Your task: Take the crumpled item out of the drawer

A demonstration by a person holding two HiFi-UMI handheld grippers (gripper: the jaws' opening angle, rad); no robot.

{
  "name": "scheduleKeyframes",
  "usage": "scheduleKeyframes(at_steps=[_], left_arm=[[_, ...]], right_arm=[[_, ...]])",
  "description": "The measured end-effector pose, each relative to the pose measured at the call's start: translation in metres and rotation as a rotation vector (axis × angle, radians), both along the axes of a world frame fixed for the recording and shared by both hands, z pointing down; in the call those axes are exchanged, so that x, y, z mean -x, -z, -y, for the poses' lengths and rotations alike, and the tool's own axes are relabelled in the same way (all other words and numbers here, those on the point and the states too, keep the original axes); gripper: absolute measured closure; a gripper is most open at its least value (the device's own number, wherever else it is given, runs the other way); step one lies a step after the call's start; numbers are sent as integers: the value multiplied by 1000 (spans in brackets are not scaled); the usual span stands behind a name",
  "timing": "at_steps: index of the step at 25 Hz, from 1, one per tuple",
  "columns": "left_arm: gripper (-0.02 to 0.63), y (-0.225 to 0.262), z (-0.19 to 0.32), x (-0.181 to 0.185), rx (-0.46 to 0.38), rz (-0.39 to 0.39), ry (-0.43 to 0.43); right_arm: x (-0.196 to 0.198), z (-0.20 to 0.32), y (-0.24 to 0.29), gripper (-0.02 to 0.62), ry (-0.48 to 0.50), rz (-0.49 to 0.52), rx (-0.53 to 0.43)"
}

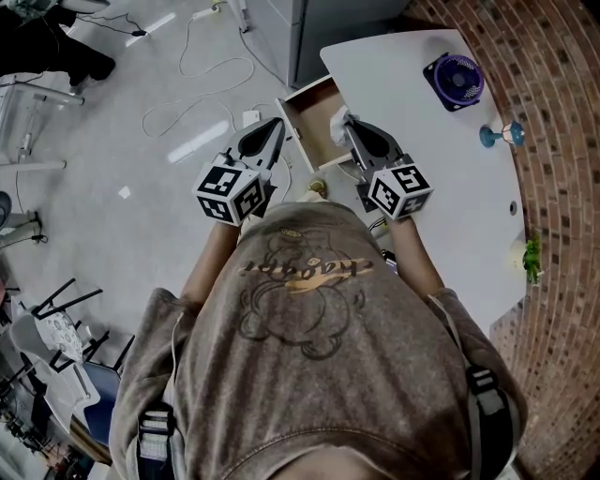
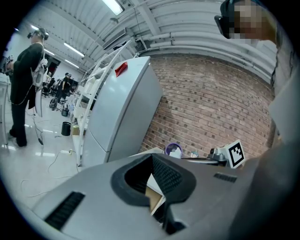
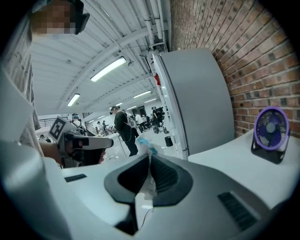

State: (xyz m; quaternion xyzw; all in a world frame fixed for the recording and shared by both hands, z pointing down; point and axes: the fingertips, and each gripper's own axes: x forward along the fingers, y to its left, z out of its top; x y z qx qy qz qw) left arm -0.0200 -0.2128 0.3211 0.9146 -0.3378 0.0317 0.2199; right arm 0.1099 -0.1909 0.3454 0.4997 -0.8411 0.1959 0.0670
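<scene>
White-and-blue, the crumpled item [image 3: 144, 149] is pinched between the right gripper's [image 3: 149, 164] closed fingers, over the open drawer [image 1: 314, 117] beside the counter [image 1: 450, 187]. The left gripper [image 2: 152, 161] is closed and empty. Best lift is straight up, grip firm, clear of the drawer walls.

Open drawer [image 1: 317, 117] juts left off table [image 1: 450, 183] far corner, blocking that edge. Table middle bare, passable. Fan [image 1: 455, 80] far; small teal object [image 1: 490, 137] right, near brick wall [image 1: 562, 187]. Floor [image 1: 112, 141] left open; cables [image 1: 217, 66] and grey fridge [image 1: 277, 28] far.
</scene>
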Motion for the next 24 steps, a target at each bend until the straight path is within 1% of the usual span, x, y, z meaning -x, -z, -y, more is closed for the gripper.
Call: scheduleKeyframes(at_steps=[16, 24], left_arm=[[598, -4, 4, 0, 15, 5, -4], [598, -5, 7, 2, 35, -9, 14]], right_arm=[[1, 7, -4, 578, -1, 4, 12], [2, 9, -5, 578, 1, 4, 20]])
